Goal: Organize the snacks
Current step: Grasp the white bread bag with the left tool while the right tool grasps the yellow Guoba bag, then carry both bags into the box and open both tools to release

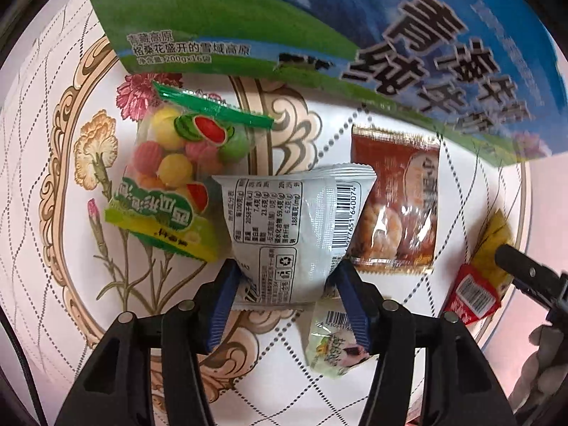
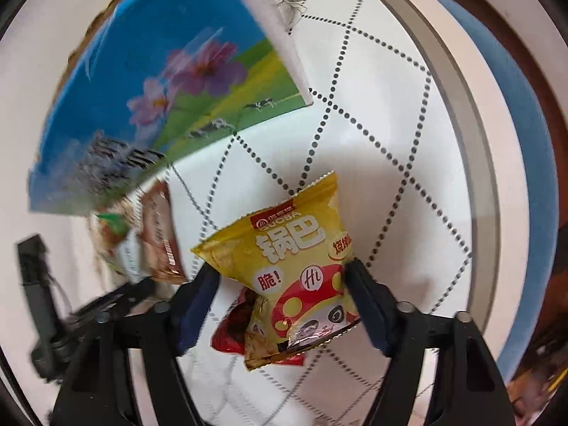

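Note:
My left gripper [image 1: 287,277] is shut on a white snack packet [image 1: 294,227], printed with a barcode, held above the patterned table. Below it lie a green fruit-candy bag [image 1: 174,177], a brown pastry packet [image 1: 394,198] and a small pale candy packet [image 1: 333,340]. My right gripper [image 2: 280,284] is shut on a yellow crisp packet [image 2: 298,269]. A red packet [image 2: 234,330] lies under it. The right gripper's finger [image 1: 525,273] shows at the right of the left wrist view, by the yellow [image 1: 497,241] and red [image 1: 472,294] packets.
A blue-and-green milk carton box [image 1: 319,25] stands at the back of the table and shows also in the right wrist view [image 2: 149,99]. The round white table's rim [image 2: 472,163] curves along the right. The left gripper's body [image 2: 53,305] is at the left.

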Motion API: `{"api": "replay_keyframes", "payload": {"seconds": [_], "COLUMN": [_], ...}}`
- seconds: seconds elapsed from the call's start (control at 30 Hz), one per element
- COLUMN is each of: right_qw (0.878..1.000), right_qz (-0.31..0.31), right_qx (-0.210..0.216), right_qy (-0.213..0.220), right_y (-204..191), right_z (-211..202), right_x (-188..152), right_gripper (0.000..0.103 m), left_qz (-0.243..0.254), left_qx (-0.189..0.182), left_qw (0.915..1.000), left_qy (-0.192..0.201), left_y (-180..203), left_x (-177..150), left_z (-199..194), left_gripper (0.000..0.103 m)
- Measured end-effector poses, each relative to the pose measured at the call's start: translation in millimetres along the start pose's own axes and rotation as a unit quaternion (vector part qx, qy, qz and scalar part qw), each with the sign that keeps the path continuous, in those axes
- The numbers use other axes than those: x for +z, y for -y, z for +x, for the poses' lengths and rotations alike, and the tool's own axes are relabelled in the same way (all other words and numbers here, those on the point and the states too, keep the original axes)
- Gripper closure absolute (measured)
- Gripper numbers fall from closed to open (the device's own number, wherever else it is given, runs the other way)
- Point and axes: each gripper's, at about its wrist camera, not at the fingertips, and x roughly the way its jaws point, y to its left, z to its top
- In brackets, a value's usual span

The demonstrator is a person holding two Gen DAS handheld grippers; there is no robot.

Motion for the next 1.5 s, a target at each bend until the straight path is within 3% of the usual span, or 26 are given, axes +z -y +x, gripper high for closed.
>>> {"api": "replay_keyframes", "payload": {"seconds": [0.07, 0.2, 0.3, 0.4, 0.43, 0.47, 0.53, 0.6, 0.73, 0.83, 1.03, 1.13, 1.27, 1.37, 1.5], "right_qw": [0.999, 0.994, 0.986, 0.977, 0.974, 0.974, 0.975, 0.981, 0.992, 0.995, 0.993, 0.988, 0.982, 0.979, 0.981], "right_qz": [-0.027, -0.088, -0.142, -0.187, -0.195, -0.196, -0.188, -0.165, -0.103, -0.087, -0.086, -0.09, -0.097, -0.1, -0.097], "right_qx": [-0.021, -0.055, -0.079, -0.104, -0.112, -0.115, -0.116, -0.1, -0.057, -0.026, 0.048, 0.082, 0.1, 0.091, 0.071], "right_qy": [0.009, 0.014, 0.022, 0.013, 0.01, 0.013, 0.015, 0.02, 0.034, 0.043, 0.069, 0.094, 0.13, 0.149, 0.156], "right_y": [-4.2, -8.1, -22.0, -32.4, -32.6, -31.2, -31.3, -24.5, -12.9, -17.4, -50.3, -74.9, -108.2, -128.9, -138.7], "right_z": [-5.6, -15.5, -16.5, -6.4, -4.1, -2.5, 1.5, -4.0, -24.3, -40.9, -78.7, -98.3, -122.0, -131.7, -133.2], "right_x": [-0.9, -5.0, -11.2, -11.3, -10.9, -10.8, -9.9, -8.2, -3.8, -3.0, -1.3, 1.2, 16.3, 39.3, 68.3], "right_gripper": [0.019, 0.019, 0.019, 0.02, 0.022, 0.033, 0.037, 0.044, 0.048, 0.048, 0.048, 0.048, 0.048, 0.048, 0.048], "left_qz": [-0.006, -0.031, -0.023, -0.014, -0.014, -0.013, -0.008, -0.006, -0.007, -0.001, 0.019, 0.036, 0.059, 0.073, 0.069], "left_qx": [-0.003, -0.013, -0.006, 0.004, 0.003, 0.004, 0.006, 0.005, 0.001, -0.01, -0.046, -0.058, -0.059, -0.031, -0.009], "left_qw": [1.0, 0.9994, 0.9997, 0.9998, 0.9997, 0.9997, 0.9996, 0.9996, 0.9992, 0.9987, 0.994, 0.9899, 0.9856, 0.9849, 0.9881], "left_qy": [0.0, 0.002, 0.007, 0.016, 0.019, 0.022, 0.026, 0.028, 0.04, 0.05, 0.098, 0.124, 0.147, 0.154, 0.138], "left_y": [-9.6, -24.0, -29.2, -2.1, 1.8, 6.0, 13.5, 13.8, 36.8, 26.3, 40.8, 53.5, 57.9, 66.6, 68.9], "left_x": [6.7, 20.9, 28.7, 31.9, 29.2, 25.3, 14.2, 7.4, -9.9, -12.8, -15.6, -1.7, 36.2, 70.2, 110.8], "left_z": [2.1, 6.7, 4.8, -4.4, -7.0, -7.1, -13.9, -22.1, -44.5, -60.8, -127.3, -168.4, -190.6, -199.4, -176.0], "left_gripper": [0.041, 0.04, 0.041, 0.045, 0.048, 0.05, 0.053, 0.053, 0.054, 0.054, 0.054, 0.054, 0.054, 0.054, 0.054]}}
